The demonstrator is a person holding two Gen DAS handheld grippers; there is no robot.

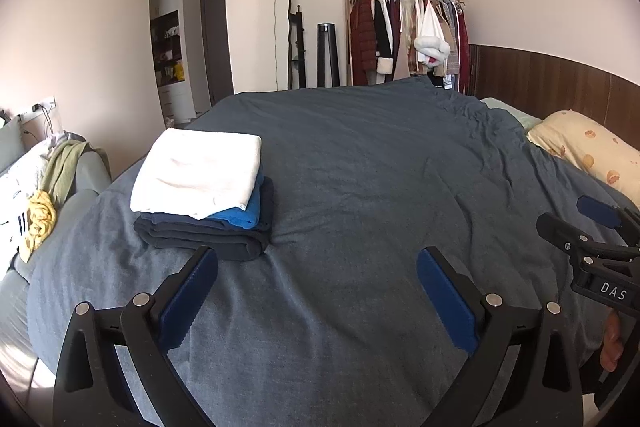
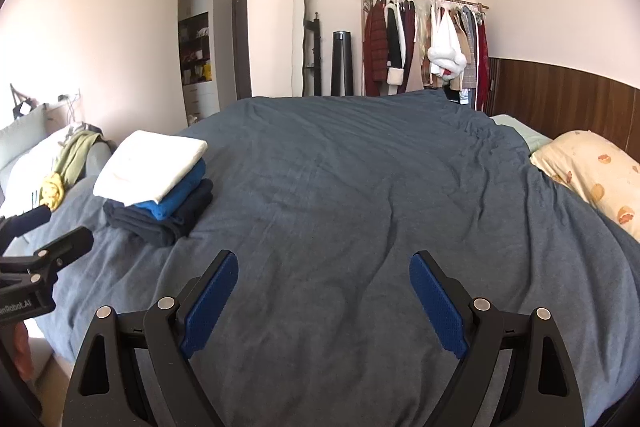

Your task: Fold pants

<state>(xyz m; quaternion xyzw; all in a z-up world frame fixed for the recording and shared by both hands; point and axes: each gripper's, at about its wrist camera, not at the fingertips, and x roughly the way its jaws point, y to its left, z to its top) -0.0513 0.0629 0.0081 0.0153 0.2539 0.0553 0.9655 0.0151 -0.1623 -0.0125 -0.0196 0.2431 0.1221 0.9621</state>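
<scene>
A stack of folded clothes (image 1: 204, 195) lies on the left part of the bed: white on top, bright blue under it, dark navy pieces at the bottom. It also shows in the right wrist view (image 2: 160, 187). My left gripper (image 1: 316, 267) is open and empty, just right of and in front of the stack. My right gripper (image 2: 324, 267) is open and empty over the bare duvet. Each gripper shows at the edge of the other's view: the right one (image 1: 576, 215), the left one (image 2: 60, 231). No loose pants are in view.
A blue-grey duvet (image 1: 380, 167) covers the bed. A patterned cream pillow (image 1: 588, 151) lies at the right. A grey sofa with heaped clothes (image 1: 44, 187) stands left of the bed. A clothes rack (image 1: 404, 31), a mirror and a dark tower stand by the far wall.
</scene>
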